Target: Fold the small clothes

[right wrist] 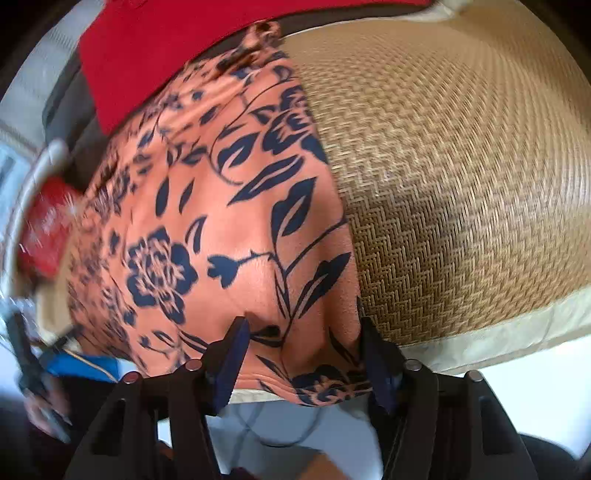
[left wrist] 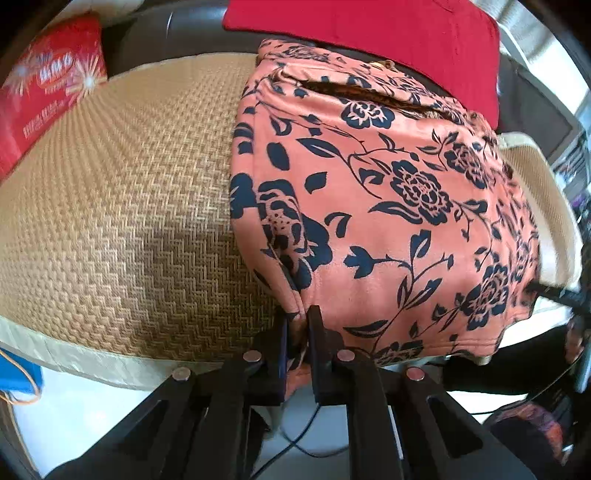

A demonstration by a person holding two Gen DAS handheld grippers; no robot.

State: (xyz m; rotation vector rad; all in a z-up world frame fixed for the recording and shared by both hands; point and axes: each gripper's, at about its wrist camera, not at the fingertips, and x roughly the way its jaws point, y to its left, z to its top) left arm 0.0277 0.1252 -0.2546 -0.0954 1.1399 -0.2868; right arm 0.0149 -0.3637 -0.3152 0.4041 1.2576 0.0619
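An orange garment with dark blue flowers (left wrist: 388,192) lies flat on a woven straw mat (left wrist: 129,221), its near hem hanging over the mat's front edge. My left gripper (left wrist: 300,325) is shut on the garment's near left corner, with the fabric pinched between the two fingers. In the right wrist view the same garment (right wrist: 207,229) fills the left half. My right gripper (right wrist: 303,332) stands open at the near right corner. Its fingers (right wrist: 238,332) are spread wide, and the hem lies slack and slightly bunched between them without being pressed.
A red cloth (left wrist: 369,33) lies behind the garment at the mat's far edge. A red printed package (left wrist: 48,85) sits at the far left. The mat has a pale cloth border (right wrist: 517,332) along its front, with white floor below. A blue item (left wrist: 18,376) sits near the front left.
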